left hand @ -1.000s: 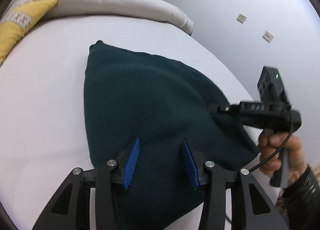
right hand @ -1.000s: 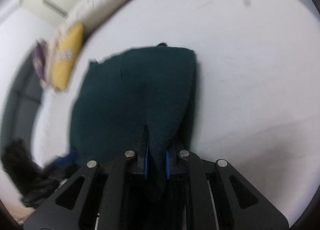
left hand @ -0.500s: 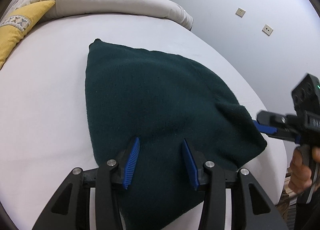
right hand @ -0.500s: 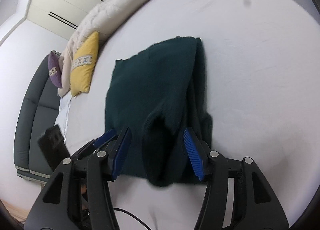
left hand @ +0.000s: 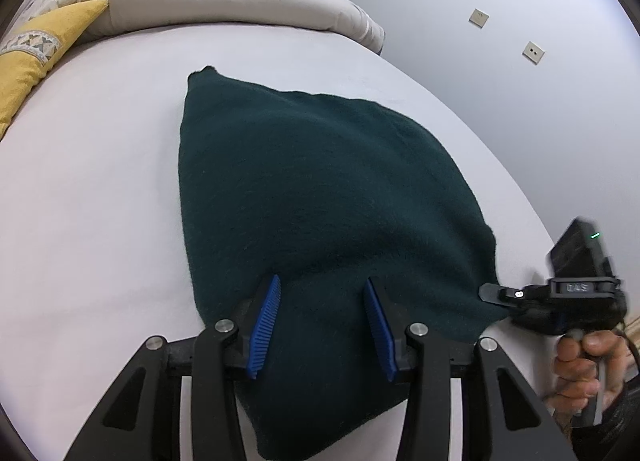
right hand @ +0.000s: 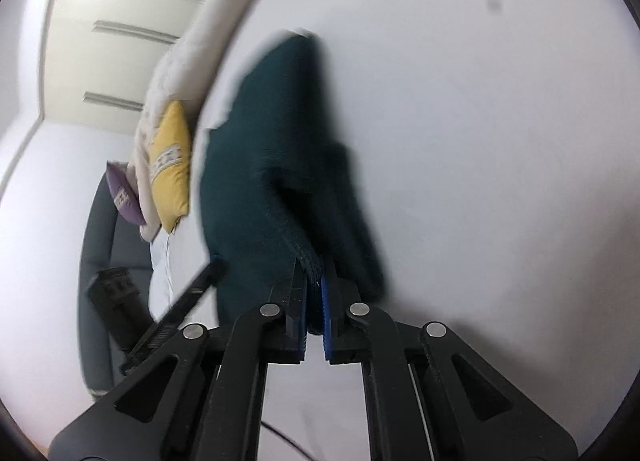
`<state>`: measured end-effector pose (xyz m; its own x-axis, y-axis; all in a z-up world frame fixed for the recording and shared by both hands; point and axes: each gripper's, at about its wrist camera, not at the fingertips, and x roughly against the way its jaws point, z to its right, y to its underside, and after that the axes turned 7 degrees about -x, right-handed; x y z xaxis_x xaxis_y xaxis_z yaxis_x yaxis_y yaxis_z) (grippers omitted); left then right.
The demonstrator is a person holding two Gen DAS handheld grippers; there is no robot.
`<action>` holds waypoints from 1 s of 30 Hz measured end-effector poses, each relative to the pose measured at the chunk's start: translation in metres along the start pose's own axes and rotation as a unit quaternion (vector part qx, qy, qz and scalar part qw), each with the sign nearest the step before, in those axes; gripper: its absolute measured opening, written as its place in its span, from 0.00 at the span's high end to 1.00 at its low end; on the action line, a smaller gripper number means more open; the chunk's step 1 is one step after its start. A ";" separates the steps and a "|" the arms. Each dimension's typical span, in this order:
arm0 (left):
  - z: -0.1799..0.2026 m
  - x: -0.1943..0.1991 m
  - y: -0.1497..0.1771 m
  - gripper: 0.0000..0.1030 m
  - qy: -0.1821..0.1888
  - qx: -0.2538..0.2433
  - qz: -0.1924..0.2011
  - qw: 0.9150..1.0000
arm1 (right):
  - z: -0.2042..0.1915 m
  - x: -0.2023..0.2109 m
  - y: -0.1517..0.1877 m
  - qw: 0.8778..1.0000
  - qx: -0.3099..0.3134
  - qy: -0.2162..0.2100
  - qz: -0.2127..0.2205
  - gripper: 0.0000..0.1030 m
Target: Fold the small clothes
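Observation:
A dark green knit garment (left hand: 320,197) lies folded on the white bed (left hand: 88,197). My left gripper (left hand: 322,293) is open, its blue pads over the garment's near edge, holding nothing. My right gripper (right hand: 314,273) is shut on the ribbed edge of the garment (right hand: 272,165) and lifts that corner off the bed. It also shows in the left wrist view (left hand: 500,295) at the garment's right corner, held by a hand (left hand: 588,365).
A rolled cream duvet (left hand: 224,1) and a yellow pillow (left hand: 36,57) lie at the head of the bed. A grey wall (left hand: 500,41) with two sockets runs along the right side. A purple pillow (right hand: 124,197) and a dark sofa (right hand: 100,257) stand beyond the bed.
My right gripper was shut on the garment, opened half a second ago, and has now shut on its ribbed edge at the right corner. My left gripper stays open in place.

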<state>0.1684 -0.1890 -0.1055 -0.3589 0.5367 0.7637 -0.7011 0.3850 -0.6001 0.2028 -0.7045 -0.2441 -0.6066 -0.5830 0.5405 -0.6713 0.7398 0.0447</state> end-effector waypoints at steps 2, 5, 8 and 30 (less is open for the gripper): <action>0.001 0.000 0.001 0.55 -0.003 -0.007 0.000 1.000 | 0.000 0.002 0.003 1.000 0.003 -0.010 0.007 0.98; 0.000 0.000 0.000 0.55 -0.001 -0.005 -0.001 1.000 | -0.009 0.002 0.005 1.000 0.018 0.012 0.010 0.97; 0.002 0.001 0.001 0.55 -0.004 -0.009 -0.002 1.000 | -0.018 0.005 0.007 0.999 0.038 0.025 0.016 0.97; -0.015 -0.006 -0.022 0.50 -0.016 0.002 0.024 1.000 | -0.072 -0.023 -0.029 0.989 0.129 0.054 0.052 1.00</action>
<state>0.1951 -0.1893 -0.1005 -0.4112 0.5302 0.7415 -0.6847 0.3573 -0.6352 0.2670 -0.6884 -0.1972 -0.6384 -0.4585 0.6182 -0.7026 0.6751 -0.2248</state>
